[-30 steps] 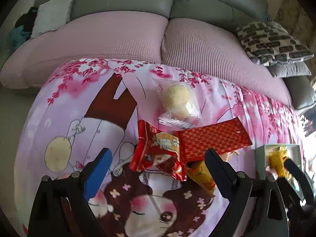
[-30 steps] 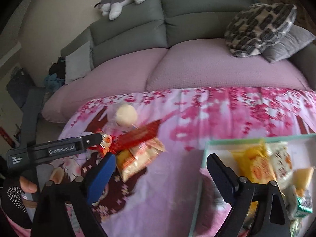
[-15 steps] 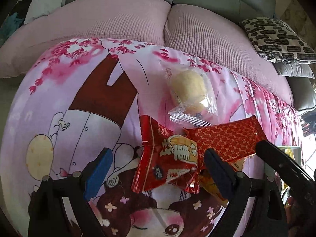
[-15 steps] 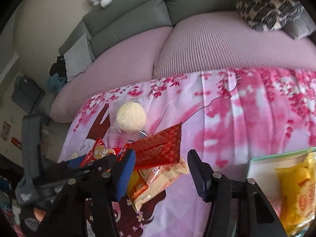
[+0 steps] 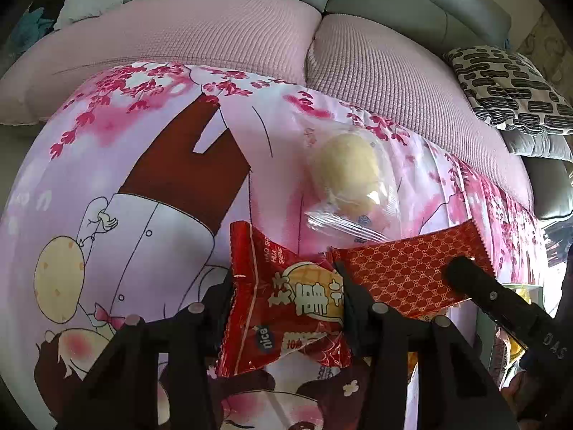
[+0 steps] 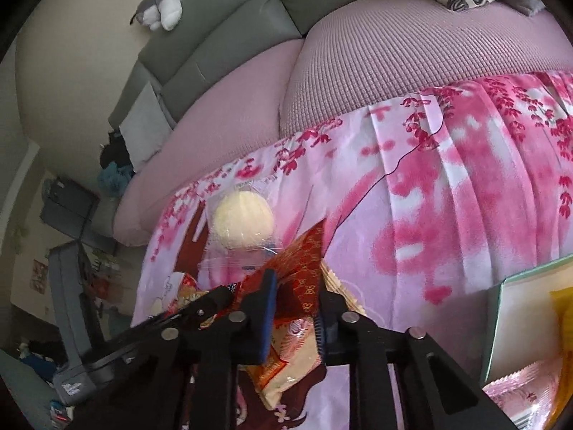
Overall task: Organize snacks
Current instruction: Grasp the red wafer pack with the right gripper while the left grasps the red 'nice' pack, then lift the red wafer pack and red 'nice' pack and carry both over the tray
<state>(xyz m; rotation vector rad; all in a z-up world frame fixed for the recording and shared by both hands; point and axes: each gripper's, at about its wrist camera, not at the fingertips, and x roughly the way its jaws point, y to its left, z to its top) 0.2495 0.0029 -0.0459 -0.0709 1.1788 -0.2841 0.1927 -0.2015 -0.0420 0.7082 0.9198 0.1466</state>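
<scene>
The left tool [image 5: 286, 308] points steeply down, and its jaws are closing on the red pack [image 5: 286, 308] with the yellow print; both fingers [image 5: 218, 301] press the pack's sides, which bulge between them. The pack lies on the pink printed cloth [image 5: 143, 179] that covers the tabletop. The right tool [image 6: 295, 308] has its jaws together on a corner of the patterned red pack [image 6: 301, 276], and that corner stands pinched up between the blue pads [image 6: 268, 308]. In the left view the same patterned pack [image 5: 404, 272] lies just right of the first pack, touching it, with one dark finger of the right tool [image 5: 494, 297] across its right end. A pale orange pack [image 6: 293, 365] lies under the patterned pack, partly hidden by the right tool. Beyond both red packs a clear bag with a round yellow cake [image 5: 349, 175] lies flat on the cloth, its lower seal touching the patterned pack's upper edge. At the right edge of the right view, a box [image 6: 501, 322] with a pale green rim sits on the cloth and holds a yellow pack [image 6: 562, 322] and a pink pack [image 6: 519, 390]; it is well apart from the three packs. Past the cloth stands a sofa with pink seat cushions [image 5: 215, 36] and grey backs [image 6: 229, 36]. A patterned pillow [image 5: 508, 86] lies at its right end, and a grey and white plush toy [image 6: 168, 0] sits on top of the backrest.
</scene>
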